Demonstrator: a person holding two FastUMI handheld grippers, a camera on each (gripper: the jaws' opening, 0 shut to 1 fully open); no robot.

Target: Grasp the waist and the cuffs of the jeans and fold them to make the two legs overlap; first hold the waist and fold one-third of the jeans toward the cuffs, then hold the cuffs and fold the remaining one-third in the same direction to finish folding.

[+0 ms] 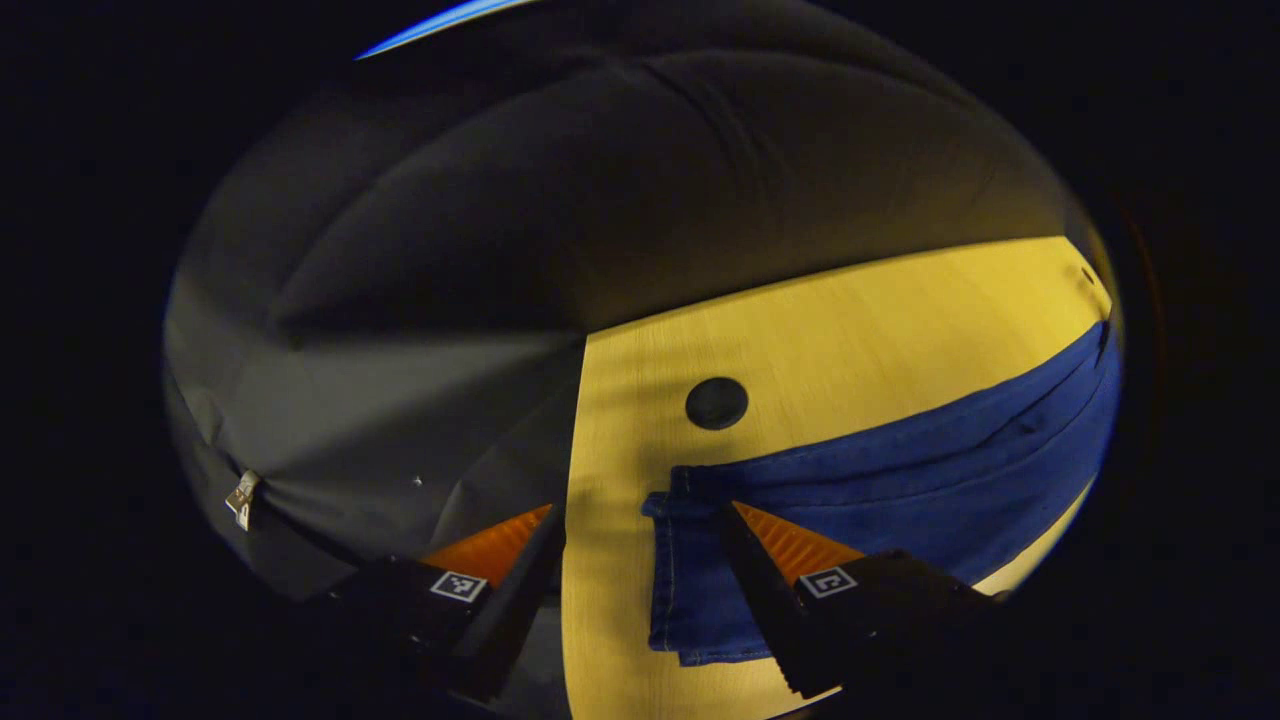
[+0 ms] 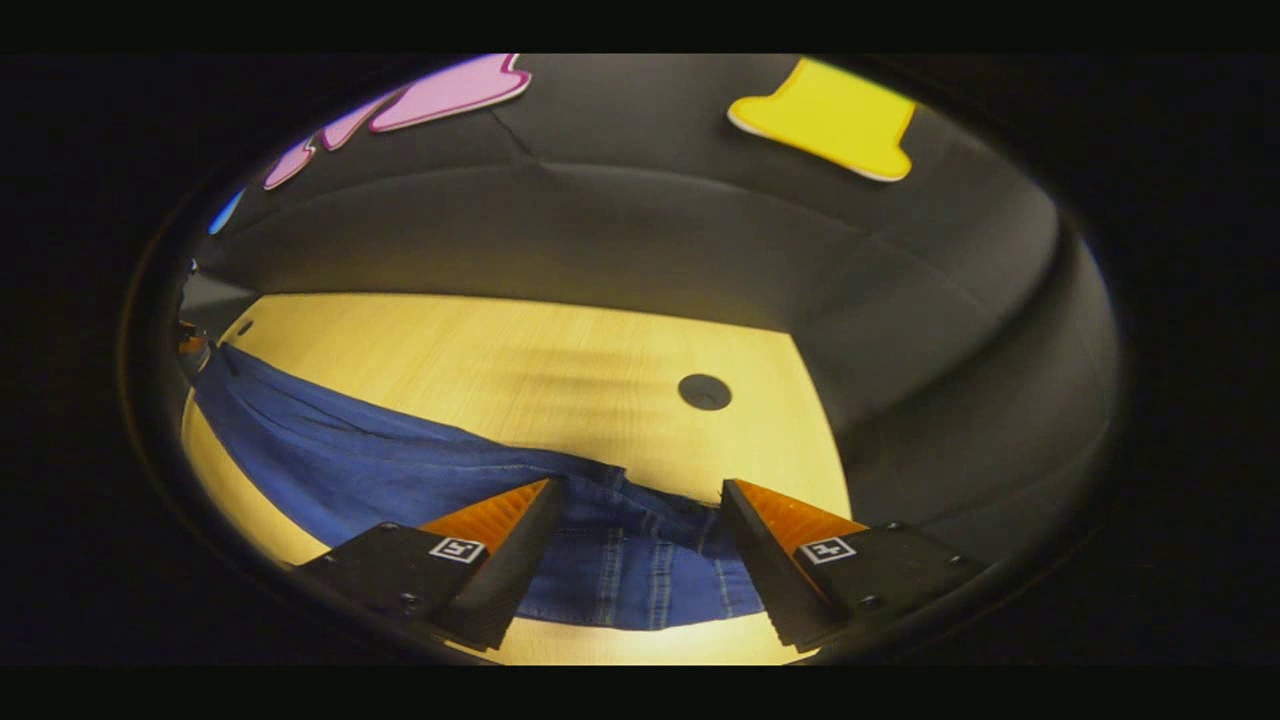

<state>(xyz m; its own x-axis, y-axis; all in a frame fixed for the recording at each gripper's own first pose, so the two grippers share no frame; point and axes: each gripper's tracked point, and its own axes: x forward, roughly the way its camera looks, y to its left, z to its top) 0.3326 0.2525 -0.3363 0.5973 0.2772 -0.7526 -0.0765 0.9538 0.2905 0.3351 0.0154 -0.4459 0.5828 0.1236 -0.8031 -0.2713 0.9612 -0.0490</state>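
Left gripper view: the left gripper point(image 1: 640, 515) has its two fingers spread wide apart, gripping nothing. The blue denim jeans point(image 1: 900, 470) lie flat on the pale yellow wooden table point(image 1: 880, 320); their stitched cuff end point(image 1: 690, 580) lies between the fingers, toward the right-hand finger point(image 1: 770, 580), which overlaps the cloth in the picture. Whether that finger touches the denim cannot be told. The left-hand finger point(image 1: 505, 590) hangs past the table's edge, over the dark booth cloth point(image 1: 400, 420). A round dark hole point(image 1: 716, 403) in the tabletop lies just beyond the cuffs.

Right gripper view: the right gripper point(image 2: 640, 515) likewise stands open, its fingers well apart and closed on nothing. The waist end of the jeans point(image 2: 630, 580), with visible seams, lies between the fingers; the legs point(image 2: 330, 450) stretch away to the left across the table point(image 2: 500, 350). The same round hole point(image 2: 704, 391) shows beyond the waist.
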